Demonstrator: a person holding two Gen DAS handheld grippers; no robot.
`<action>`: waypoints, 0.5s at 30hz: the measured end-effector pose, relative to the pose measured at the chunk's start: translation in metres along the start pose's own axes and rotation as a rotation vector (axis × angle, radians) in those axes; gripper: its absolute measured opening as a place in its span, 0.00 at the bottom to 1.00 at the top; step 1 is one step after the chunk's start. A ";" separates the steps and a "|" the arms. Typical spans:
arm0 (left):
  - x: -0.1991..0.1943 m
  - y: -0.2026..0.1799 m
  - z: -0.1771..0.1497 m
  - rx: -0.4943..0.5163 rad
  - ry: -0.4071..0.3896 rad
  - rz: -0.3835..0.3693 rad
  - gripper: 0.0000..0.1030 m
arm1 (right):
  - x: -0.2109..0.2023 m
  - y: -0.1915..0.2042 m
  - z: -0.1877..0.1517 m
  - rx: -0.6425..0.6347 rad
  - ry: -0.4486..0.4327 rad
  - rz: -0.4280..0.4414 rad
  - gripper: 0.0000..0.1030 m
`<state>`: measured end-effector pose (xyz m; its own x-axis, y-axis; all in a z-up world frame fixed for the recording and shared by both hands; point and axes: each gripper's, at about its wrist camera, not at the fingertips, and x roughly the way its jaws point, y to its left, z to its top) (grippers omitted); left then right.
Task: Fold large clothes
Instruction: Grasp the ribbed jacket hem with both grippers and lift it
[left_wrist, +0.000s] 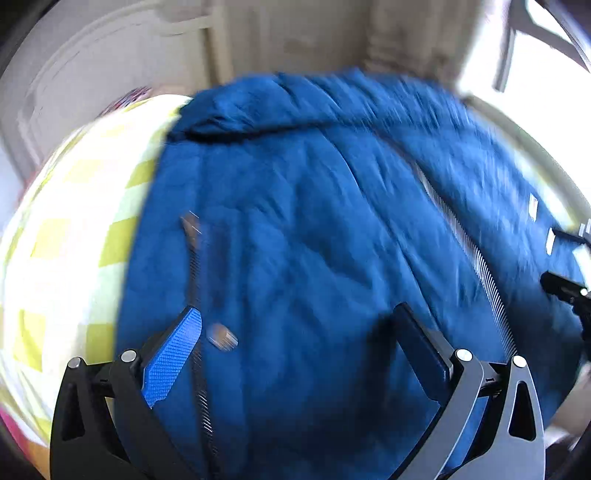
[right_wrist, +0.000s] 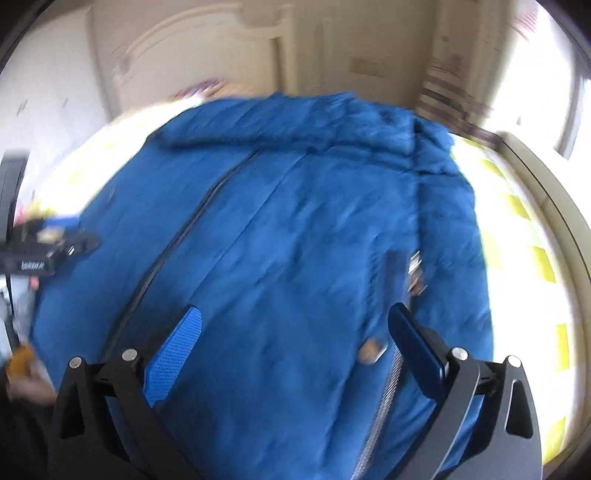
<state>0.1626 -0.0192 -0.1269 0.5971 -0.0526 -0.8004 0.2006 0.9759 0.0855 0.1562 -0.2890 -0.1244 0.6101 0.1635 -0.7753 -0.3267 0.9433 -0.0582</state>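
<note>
Lying spread, front up, on the checked bedsheet (left_wrist: 66, 236), the blue padded jacket (left_wrist: 295, 229) is giving both hand-held grippers open access. Left hand-held gripper (left_wrist: 299, 325) and right hand-held gripper (right_wrist: 295, 325) are hovering above it, jaws apart, gripping nothing, likely choosing edges.

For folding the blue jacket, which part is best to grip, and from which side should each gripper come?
Judging by how the blue jacket lies flat on the checked sheet, grip its outer side edges. The left gripper could come from its left edge, the right gripper from its right, pinching low where the fabric meets the sheet.
</note>
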 end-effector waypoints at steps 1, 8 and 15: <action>-0.002 -0.005 -0.005 0.020 -0.036 0.031 0.96 | -0.001 0.004 -0.005 -0.021 -0.035 -0.025 0.98; -0.024 0.031 -0.028 -0.063 -0.043 0.023 0.96 | -0.035 -0.017 -0.039 0.071 -0.079 -0.064 0.97; -0.040 0.097 -0.079 -0.268 -0.052 -0.039 0.96 | -0.058 -0.067 -0.091 0.241 -0.117 -0.054 0.97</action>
<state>0.0972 0.0938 -0.1336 0.6332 -0.0951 -0.7681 0.0158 0.9938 -0.1100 0.0767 -0.3884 -0.1326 0.7060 0.1299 -0.6962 -0.1184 0.9908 0.0648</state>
